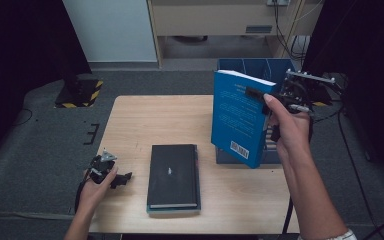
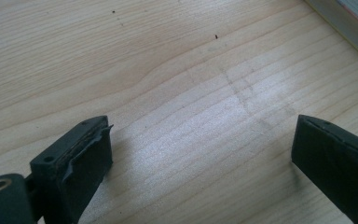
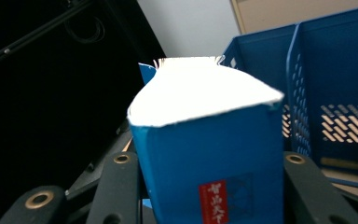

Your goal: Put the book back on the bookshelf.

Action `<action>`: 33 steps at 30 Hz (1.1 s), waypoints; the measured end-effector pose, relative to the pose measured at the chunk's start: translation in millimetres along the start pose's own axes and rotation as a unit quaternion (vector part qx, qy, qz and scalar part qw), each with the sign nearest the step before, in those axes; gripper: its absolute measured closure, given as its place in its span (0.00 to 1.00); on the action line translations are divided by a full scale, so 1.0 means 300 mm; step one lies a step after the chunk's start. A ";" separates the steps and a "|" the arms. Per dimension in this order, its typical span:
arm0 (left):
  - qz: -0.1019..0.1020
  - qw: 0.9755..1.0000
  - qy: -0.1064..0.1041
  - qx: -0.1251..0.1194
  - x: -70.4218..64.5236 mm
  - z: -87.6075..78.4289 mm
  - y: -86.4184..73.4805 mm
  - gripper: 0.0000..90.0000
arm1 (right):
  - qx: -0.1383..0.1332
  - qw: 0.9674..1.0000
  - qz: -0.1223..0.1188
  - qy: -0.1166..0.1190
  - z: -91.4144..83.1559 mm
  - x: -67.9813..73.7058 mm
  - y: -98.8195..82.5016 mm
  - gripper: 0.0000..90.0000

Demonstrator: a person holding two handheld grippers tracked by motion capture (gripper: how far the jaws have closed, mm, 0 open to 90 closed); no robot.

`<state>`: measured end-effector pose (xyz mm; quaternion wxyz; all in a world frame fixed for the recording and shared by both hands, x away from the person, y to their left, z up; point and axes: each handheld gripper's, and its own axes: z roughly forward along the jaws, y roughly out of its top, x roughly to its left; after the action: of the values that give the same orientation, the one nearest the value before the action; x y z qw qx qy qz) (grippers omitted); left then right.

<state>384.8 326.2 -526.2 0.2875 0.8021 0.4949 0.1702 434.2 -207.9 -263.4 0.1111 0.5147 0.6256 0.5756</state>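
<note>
Over at the near left of the table [image 1: 130, 120], the left gripper [image 1: 122, 178] rested on the wood with its jaws spread wide and nothing between them, the bare tabletop showing in the gap. Moving right, a black book [image 1: 173, 176] lay flat near the front edge, not yet dealt with. And on the right, the action: the right gripper [image 1: 260, 95] had its jaws clamped on the spine of the blue book [image 1: 237, 117], carrying it upright and slightly tilted, off the table, just in front of the blue file rack [image 3: 328, 79] at the far right. My read was one book on its way to the rack and not yet slotted in, the black one waiting its turn.
</note>
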 end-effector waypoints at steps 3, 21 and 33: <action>0.004 1.000 -0.002 0.003 -0.002 0.002 0.000 0.05 | -0.005 1.000 -0.005 -0.008 -0.002 -0.001 0.010 0.66; 0.011 1.000 0.002 0.002 -0.006 0.005 -0.002 0.04 | -0.042 0.998 0.009 -0.053 -0.001 -0.038 0.041 0.66; 0.016 1.000 0.000 0.002 -0.007 0.007 -0.001 0.04 | -0.048 0.996 0.015 -0.075 0.041 -0.071 0.046 0.66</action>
<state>384.7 323.9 -527.9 0.2833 0.8104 0.4826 0.1737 459.7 -219.5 -265.3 0.1738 0.5595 0.5794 0.5666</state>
